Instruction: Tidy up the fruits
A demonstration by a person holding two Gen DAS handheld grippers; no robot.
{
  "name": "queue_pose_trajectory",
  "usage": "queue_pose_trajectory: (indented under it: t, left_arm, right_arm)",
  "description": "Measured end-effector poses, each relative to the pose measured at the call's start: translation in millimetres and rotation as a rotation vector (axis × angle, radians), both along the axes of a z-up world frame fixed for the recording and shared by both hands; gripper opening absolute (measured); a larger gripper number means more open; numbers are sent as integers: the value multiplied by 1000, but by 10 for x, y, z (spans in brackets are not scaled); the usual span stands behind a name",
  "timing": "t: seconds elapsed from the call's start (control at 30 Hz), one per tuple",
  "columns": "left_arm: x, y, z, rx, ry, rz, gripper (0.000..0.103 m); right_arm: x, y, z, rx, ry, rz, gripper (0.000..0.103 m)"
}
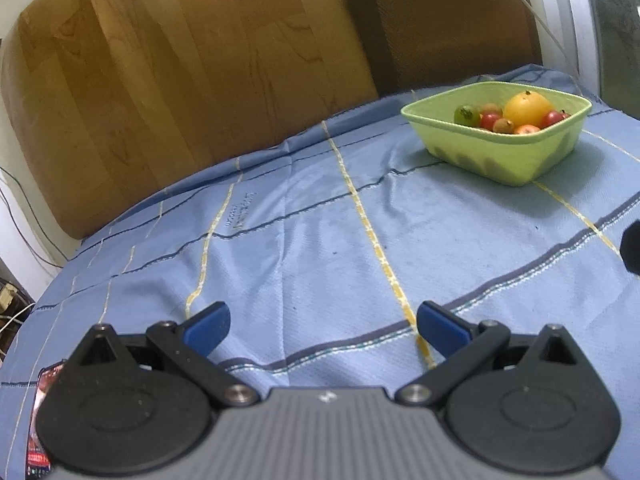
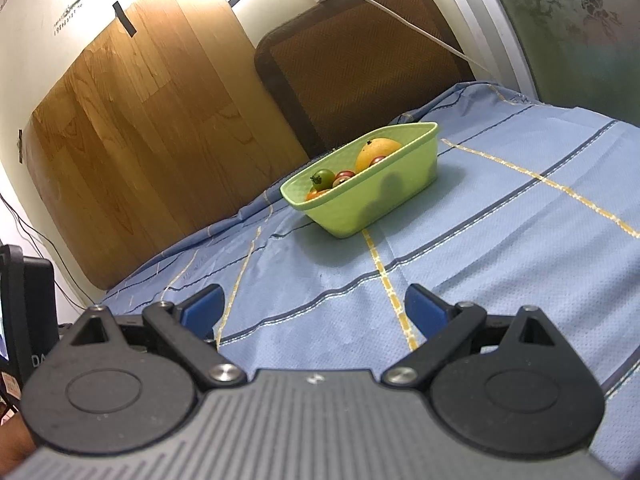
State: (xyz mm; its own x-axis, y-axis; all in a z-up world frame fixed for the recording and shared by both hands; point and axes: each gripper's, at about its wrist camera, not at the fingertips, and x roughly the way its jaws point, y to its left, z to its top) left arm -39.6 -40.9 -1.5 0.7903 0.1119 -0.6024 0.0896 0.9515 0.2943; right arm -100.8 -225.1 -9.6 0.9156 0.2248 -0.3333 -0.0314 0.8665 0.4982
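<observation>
While both tools hang low over the blue cloth (image 1: 320, 220), neither holds anything; left gripper (image 1: 323, 326) with blue-padded fingers spread wide, bare cloth between them; right gripper (image 2: 314, 306) likewise spread wide, empty. Green basket (image 1: 500, 152) sits on the cloth well ahead and to the right of the left gripper, near the far edge; seen from the right wrist it lies ahead and slightly right of centre, well apart from the fingers. All visible fruit is inside the basket: one large orange (image 1: 527, 108) standing highest, a green tomato (image 1: 466, 115) toward the left end, several small red fruits (image 1: 489, 120) packed round them; darker shapes show dimly through the basket wall, kind cannot be told. Cloth is crossed by yellow and dark stripes, creased in places. Behind it a wooden board (image 2: 132, 120) leans at the wall, a brown mesh panel (image 2: 360, 64) beside it. A dark device (image 2: 28, 312) stands at the left edge of the right wrist view.
</observation>
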Motion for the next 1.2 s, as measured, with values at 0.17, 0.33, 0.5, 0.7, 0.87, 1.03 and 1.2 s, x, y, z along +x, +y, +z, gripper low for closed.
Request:
queue_pose_trajectory:
  t: [0.17,0.33,0.5,0.7,0.87,1.03,1.2]
  left_arm:
    - [-27,-58,7,17,-9,-3,103]
    - [-31,-93,9,42,-16,-9,103]
    - [-42,-132,8,58,-19,-19,103]
    - [-48,-155,7,55,-13,-22,103]
    - [-47,-144,1,52,-11,-33,103]
    - [-44,-155,-14,47,5,-38,103]
    - [-42,-141,-15,38,16,-41,103]
  right_arm:
    - [-14,-20,4,3,-8,2,99]
    - [-17,-47,1,11,-11,1,100]
    - [-12,-55,-7,13,-10,0,100]
    - [-17,-62,-19,19,-8,-6,100]
    - [-16,-61,-31,23,-2,-6,100]
    - [-12,-63,-35,21,-1,-8,100]
    - [-12,-66,-45,20,2,-11,100]
